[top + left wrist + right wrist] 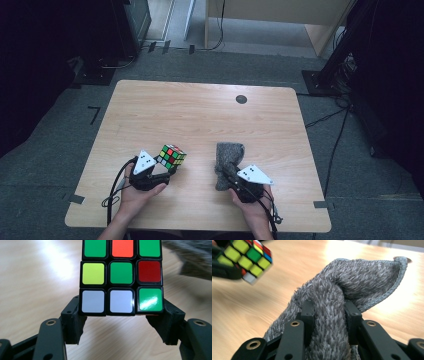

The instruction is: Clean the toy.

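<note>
The Rubik's cube (171, 156) is held above the desk (200, 115) toward its near left part, gripped by the left claw (167, 172). In the left gripper view the two black jaws press only on the lowest row of the cube (121, 273), one at each bottom corner, with most of the cube standing out beyond them. That is a shallow hold, I judge: the smooth plastic sides could slide out of the pads, or a layer could twist under side load, and the cube would drop to the desk and perhaps roll toward the near edge.

To its right, the grey cloth (227, 162) is clamped in the right claw (235, 181), a thick fold of its pile bunched between the jaws in the right gripper view (332, 315). The rest of the cloth rises loosely beyond the jaws, its stitched hem (395, 282) curling at the far end. If the cloth is meant to wipe the cube, the free flap could snag on a cube corner and drag it out of the left claw's thin grip. The fold itself could also creep out of the jaws if pulled hard, since soft pile gives little purchase.

The two claws are near each other over the near half of the desk, so a hasty approach could knock them together. The trailing cable (112, 192) by the left hand (135, 195) lies close to the near left corner and could catch.
</note>
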`<state>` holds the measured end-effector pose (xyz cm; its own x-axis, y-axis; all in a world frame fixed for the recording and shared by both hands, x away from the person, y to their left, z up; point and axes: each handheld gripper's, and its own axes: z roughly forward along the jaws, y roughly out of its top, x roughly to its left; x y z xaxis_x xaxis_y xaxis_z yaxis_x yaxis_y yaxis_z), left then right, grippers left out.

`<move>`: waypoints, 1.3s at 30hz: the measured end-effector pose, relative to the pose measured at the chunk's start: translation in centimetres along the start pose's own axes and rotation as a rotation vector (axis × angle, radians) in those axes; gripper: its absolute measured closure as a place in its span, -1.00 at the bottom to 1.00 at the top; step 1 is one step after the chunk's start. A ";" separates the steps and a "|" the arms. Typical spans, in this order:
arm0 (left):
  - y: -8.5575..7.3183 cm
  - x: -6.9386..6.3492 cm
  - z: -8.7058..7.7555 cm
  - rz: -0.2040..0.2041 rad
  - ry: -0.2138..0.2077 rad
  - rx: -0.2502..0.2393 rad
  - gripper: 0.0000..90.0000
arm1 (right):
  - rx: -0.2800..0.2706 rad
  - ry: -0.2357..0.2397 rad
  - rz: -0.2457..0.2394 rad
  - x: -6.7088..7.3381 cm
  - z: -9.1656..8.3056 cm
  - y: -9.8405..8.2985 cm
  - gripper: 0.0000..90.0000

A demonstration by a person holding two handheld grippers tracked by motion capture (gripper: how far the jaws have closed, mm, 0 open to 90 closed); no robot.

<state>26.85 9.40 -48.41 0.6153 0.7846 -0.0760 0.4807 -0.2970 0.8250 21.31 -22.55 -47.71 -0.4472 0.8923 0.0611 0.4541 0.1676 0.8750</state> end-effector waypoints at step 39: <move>-0.9 0.0 1.7 -0.025 0.012 -0.003 -0.41 | 0.094 0.012 0.040 -0.8 3.7 -2.2 0.21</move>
<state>27.53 8.76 -50.14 0.5952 0.7985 -0.0901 0.4941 -0.2752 0.8247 23.50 -22.06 -51.46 -0.4366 0.8939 0.1015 0.5416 0.1711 0.8230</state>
